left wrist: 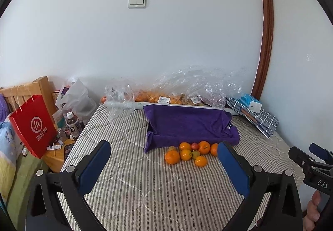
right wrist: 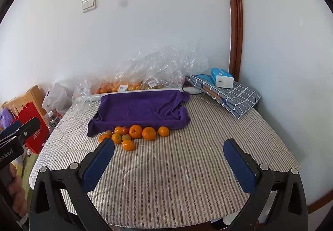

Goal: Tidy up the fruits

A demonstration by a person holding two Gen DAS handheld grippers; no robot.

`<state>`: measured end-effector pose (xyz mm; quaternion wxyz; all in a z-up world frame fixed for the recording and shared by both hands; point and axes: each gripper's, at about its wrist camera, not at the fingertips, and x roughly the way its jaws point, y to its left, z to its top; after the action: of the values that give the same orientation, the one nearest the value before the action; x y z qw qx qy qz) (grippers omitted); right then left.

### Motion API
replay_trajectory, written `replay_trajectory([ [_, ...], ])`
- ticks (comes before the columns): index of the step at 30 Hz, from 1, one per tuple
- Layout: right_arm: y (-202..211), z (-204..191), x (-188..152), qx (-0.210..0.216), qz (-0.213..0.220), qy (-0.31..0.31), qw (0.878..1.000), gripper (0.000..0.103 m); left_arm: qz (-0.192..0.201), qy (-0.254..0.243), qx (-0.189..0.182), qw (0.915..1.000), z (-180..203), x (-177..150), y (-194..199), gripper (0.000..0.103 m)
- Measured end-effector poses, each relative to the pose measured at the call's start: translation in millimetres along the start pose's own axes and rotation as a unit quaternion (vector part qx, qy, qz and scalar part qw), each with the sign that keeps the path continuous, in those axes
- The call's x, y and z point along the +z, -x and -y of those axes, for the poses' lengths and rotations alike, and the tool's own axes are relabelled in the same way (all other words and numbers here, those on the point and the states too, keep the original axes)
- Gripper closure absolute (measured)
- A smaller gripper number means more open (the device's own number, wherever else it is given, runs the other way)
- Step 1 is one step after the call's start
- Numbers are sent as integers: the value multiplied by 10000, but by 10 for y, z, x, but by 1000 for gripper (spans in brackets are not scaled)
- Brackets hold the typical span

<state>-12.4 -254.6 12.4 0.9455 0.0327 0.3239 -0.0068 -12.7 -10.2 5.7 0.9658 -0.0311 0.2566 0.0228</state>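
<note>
A pile of several oranges with a small red fruit and small greenish fruits lies on the striped cloth, just in front of a tray lined with a purple towel. The same pile and tray show in the right wrist view. My left gripper is open and empty, held above the table short of the fruit. My right gripper is open and empty, to the right of the pile and also short of it.
Crumpled clear plastic bags with more oranges lie along the wall behind the tray. A folded checked cloth with a tissue pack sits at the back right. A red paper bag and bottles stand beyond the table's left edge.
</note>
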Motion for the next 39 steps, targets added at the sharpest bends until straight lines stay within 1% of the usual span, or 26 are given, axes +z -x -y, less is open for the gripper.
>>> replay_trajectory([
  [12,-18,12,-11,-4,11,20,10000,0,-19,-59,-14,10000,38,-17,8,0],
  [20,30,-8,17,103,72,49,9999,0,-47,-75,-71,9999,76,21,-17,0],
  [28,36,86,23,316,66,-148,9994,0,-61,-81,-76,9999,84,23,-25,0],
  [33,-8,61,6,311,-22,-57,9995,2,-63,-22,-107,9999,65,34,-41,0],
  [39,-69,35,-34,288,52,-23,9996,2,-82,-72,-162,9998,70,25,-112,0],
])
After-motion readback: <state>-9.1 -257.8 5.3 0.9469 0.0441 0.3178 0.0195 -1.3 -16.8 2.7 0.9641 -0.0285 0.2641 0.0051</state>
